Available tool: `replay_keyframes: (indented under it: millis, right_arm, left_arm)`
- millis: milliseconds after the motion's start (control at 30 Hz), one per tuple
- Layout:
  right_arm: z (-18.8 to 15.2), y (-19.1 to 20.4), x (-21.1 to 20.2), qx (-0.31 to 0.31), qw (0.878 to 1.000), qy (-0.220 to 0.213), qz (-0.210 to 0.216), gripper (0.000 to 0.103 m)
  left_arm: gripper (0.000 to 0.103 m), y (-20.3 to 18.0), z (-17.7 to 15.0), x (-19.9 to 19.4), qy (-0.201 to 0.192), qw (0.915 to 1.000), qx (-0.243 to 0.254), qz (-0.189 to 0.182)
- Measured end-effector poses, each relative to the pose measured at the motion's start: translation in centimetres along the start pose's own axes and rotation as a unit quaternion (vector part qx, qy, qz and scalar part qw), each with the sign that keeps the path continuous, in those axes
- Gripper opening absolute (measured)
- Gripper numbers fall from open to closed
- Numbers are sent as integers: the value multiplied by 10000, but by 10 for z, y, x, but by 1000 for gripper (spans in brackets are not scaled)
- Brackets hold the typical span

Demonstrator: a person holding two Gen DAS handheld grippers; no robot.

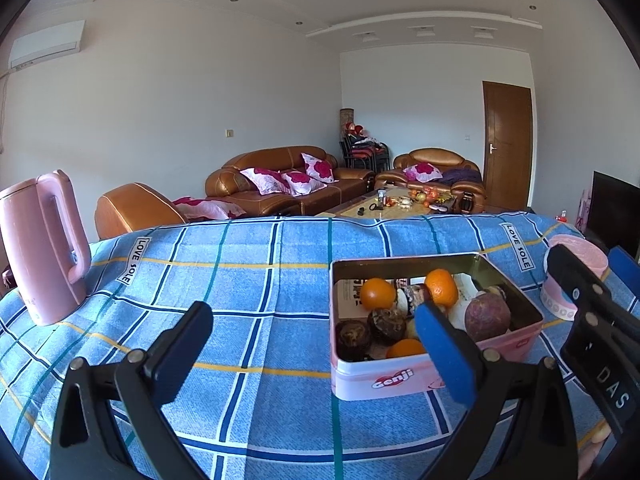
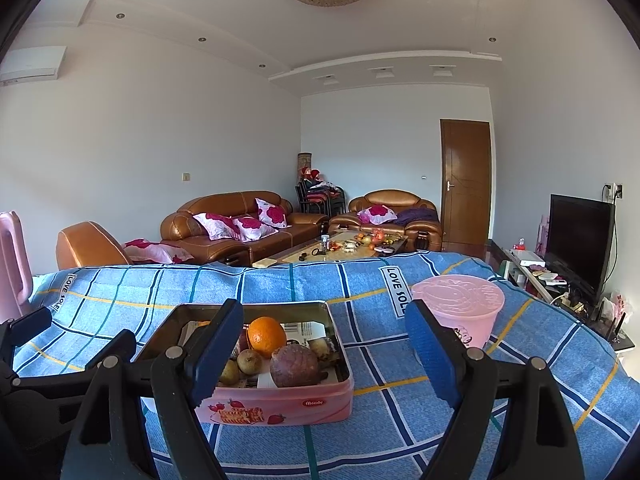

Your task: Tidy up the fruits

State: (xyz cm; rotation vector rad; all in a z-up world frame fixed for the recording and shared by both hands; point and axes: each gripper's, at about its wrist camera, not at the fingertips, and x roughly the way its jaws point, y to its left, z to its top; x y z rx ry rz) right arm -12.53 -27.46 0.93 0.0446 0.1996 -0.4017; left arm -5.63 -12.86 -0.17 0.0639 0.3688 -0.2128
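Two grippers hang over a table under a blue plaid cloth (image 1: 256,280), the left gripper (image 1: 316,344) and the right gripper (image 2: 324,356) both spread wide and empty. Between them on the cloth sits a pink tin (image 2: 280,404) holding oranges (image 1: 377,293) and dark fruits (image 2: 294,366), with a pink kettle (image 1: 40,248) far left and a pink cup (image 2: 460,312) just right of the tin.

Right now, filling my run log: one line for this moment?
left gripper: open, empty | right gripper: open, empty | fruits in tin | pink cup beside it
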Motion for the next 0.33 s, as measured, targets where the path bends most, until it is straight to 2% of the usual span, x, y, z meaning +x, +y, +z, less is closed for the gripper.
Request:
replay_keyframes:
  millis: [100, 333]
  right_arm:
    - [0, 1, 1, -1, 10000, 32, -5, 84]
    - [0, -1, 3, 28, 10000, 82, -41, 84]
  left_arm:
    - [103, 0, 0, 1, 31, 9999, -23, -138]
    - [103, 0, -1, 0, 24, 9999, -7, -131]
